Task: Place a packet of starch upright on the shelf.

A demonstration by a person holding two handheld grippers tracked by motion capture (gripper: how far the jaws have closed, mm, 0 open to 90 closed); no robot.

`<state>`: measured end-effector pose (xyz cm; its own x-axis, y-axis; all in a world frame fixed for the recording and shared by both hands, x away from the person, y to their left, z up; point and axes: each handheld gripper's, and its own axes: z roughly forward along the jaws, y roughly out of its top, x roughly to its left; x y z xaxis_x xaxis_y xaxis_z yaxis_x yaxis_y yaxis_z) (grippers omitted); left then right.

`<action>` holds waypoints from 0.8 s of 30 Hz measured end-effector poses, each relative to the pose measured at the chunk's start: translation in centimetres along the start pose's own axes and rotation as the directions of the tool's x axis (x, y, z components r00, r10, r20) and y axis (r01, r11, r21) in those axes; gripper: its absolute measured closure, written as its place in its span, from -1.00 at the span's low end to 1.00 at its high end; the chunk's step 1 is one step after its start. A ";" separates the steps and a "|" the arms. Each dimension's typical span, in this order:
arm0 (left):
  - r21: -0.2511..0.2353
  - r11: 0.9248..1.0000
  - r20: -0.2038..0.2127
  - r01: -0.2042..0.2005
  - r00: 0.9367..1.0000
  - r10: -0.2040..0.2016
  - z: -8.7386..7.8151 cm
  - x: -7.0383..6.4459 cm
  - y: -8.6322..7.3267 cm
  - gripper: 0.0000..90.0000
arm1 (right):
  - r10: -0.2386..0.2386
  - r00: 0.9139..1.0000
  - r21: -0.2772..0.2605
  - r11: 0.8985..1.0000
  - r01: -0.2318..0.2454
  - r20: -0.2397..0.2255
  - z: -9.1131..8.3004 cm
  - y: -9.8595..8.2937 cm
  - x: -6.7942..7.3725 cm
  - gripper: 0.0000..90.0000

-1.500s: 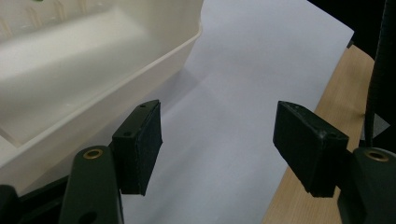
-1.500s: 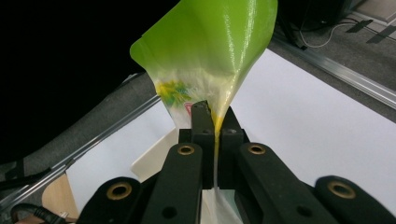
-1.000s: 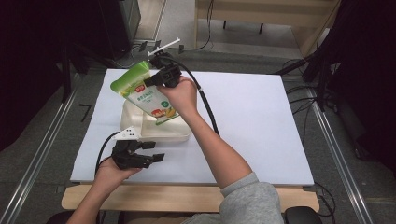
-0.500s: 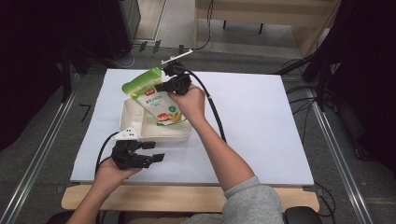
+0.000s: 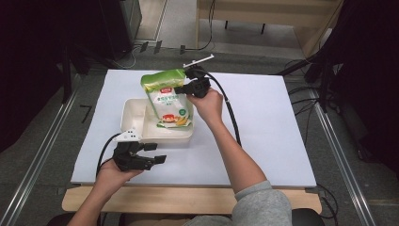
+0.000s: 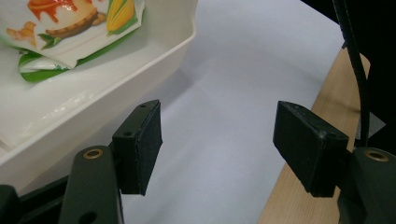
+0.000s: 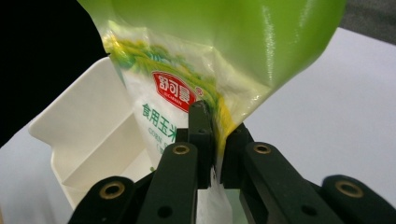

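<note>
White table [image 5: 263, 141]; 1 white divided tray [image 5: 134, 115]; 1 green-topped food pouch [image 5: 168, 101], hanging over the tray with its lower end inside. Likely light, soft, slick film: hold by the flat upper edge. Right gripper [image 7: 215, 140] clenched on the pouch; left gripper [image 6: 217, 144] released, beside the tray.

Grey sleeve [image 5: 263, 205] — black hand-held grippers.

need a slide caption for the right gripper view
Right hand-held gripper clamps the edge of a green and white plastic food pouch above a white plastic divided tray.
</note>
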<state>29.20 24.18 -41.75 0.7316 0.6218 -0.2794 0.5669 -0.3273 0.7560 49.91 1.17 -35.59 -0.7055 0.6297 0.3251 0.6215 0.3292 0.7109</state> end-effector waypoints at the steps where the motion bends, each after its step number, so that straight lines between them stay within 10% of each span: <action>1: 0.001 1.000 0.001 -0.001 1.000 0.001 0.0 0.0 0.0 -0.26 | 0.012 1.000 0.005 1.000 -0.012 0.001 0.0 -0.2 -0.3 0.92; 9: 0.001 1.000 0.015 0.014 1.000 -0.014 0.1 0.1 0.0 -0.26 | 0.053 0.998 0.013 0.999 -0.053 -0.016 -0.3 -1.3 -1.5 0.82; 24: 0.000 1.000 0.015 0.024 1.000 -0.024 0.1 0.2 0.0 -0.26 | -0.038 0.999 0.014 0.999 0.038 -0.018 -3.9 -2.0 -1.5 0.18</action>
<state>29.39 24.27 -41.90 0.7232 0.6189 -0.3064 0.5843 -0.3119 0.7492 48.42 -3.20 -35.01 -0.7345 0.6039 0.3095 0.5989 0.3625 0.7141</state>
